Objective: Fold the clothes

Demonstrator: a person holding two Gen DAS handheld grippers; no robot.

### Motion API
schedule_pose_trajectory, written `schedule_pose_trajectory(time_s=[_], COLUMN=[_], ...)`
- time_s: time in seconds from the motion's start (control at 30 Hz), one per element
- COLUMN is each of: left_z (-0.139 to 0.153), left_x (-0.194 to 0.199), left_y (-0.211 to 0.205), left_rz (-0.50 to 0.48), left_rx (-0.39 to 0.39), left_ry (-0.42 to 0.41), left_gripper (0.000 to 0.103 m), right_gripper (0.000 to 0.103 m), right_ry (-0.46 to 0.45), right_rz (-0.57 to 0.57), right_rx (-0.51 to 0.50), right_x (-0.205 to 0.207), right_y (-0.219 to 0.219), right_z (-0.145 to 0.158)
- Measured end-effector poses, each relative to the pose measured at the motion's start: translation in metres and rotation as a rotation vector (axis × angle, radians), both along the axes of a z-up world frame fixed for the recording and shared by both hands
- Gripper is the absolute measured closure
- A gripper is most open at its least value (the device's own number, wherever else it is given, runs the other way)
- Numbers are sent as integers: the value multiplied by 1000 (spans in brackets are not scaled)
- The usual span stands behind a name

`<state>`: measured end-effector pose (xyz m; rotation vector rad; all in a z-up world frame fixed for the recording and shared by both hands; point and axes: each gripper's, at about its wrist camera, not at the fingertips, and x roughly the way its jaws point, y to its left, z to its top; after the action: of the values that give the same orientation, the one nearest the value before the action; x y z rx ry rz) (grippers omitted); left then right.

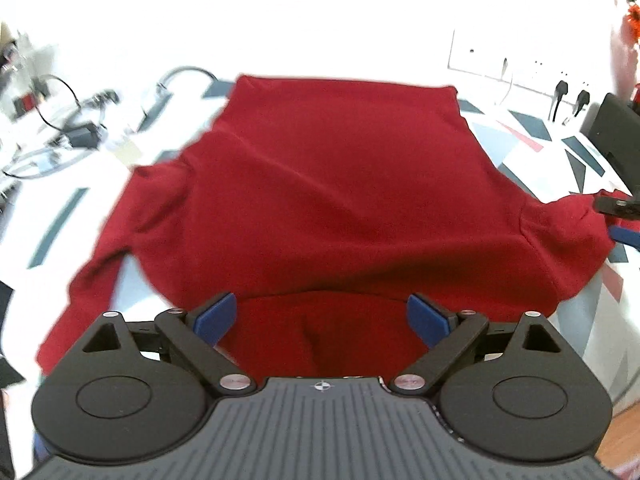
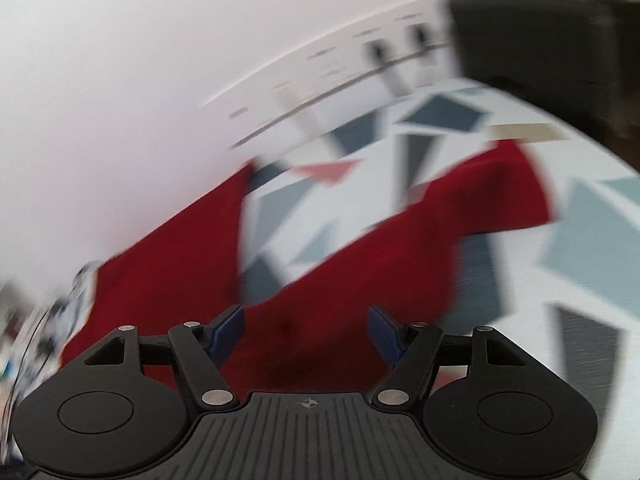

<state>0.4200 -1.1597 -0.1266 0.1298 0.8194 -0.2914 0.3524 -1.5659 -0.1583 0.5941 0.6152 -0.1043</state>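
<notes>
A dark red long-sleeved top (image 1: 328, 192) lies spread on a table with a geometric-patterned cloth (image 1: 532, 136). My left gripper (image 1: 322, 318) is open above the top's near edge, blue pads (image 1: 216, 316) wide apart, nothing between them. The right gripper's tip shows at the far right of the left wrist view (image 1: 618, 208), by the top's right sleeve. In the blurred right wrist view the right gripper (image 2: 306, 334) is open over red fabric (image 2: 360, 292), with the sleeve (image 2: 496, 196) stretching away to the right.
Cables and small devices (image 1: 76, 120) lie at the table's left. A white wall with sockets and plugs (image 1: 560, 92) is behind. A black box (image 1: 616, 136) stands at the right, also in the right wrist view (image 2: 540, 48). Wooden floor (image 1: 616, 440) shows lower right.
</notes>
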Motion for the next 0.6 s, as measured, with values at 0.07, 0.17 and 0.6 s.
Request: schedule_pose_trajectory(time_s=[0.07,0.17,0.6], left_z=[2,-7,-46], left_x=[-9,-17,-12], left_y=[15,32,48], left_rz=[-9,-30,-233], left_rx=[31,94,135], left_ry=[-18,-3,-43], left_gripper=[9,9,9], right_gripper=[39,39,35], right_ry=[-9,-23,78], right_rz=[89,215,514], right_rx=[-26,-75,-285], right_x=[10,12,-30], right_y=[25,62,218], right_z=[4,10,5])
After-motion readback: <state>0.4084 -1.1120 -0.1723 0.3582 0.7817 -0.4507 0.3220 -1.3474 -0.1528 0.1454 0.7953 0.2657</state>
